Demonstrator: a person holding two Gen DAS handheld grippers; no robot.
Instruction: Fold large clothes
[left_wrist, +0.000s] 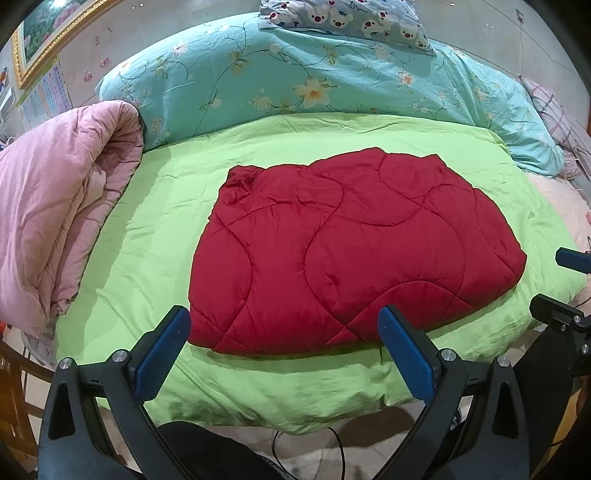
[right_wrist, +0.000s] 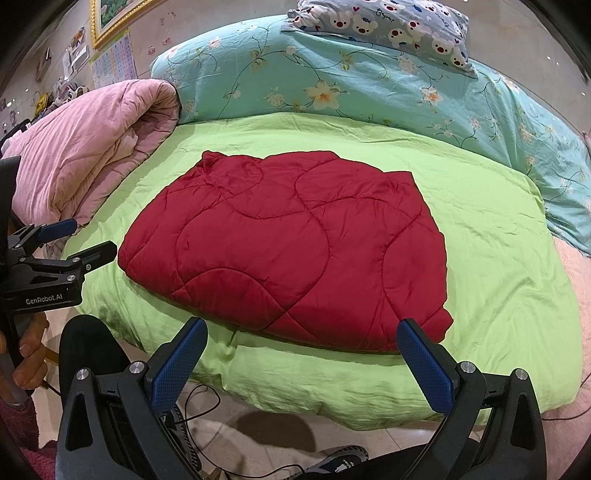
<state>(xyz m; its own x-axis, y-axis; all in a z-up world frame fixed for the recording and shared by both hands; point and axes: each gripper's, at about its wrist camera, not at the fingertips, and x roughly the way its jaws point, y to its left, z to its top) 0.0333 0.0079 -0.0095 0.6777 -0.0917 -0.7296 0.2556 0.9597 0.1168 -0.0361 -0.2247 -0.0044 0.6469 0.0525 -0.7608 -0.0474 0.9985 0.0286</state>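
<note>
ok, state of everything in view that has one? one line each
red quilt: folded into a compact pad, lying flat on the green sheet, not held
green sheet: spread over the bed, wrinkled
pink quilt: bundled loosely at the left edge
blue floral duvet: heaped along the far side
bear pillow: lying on the duvet
left gripper: open, holding nothing
right gripper: open, holding nothing
</note>
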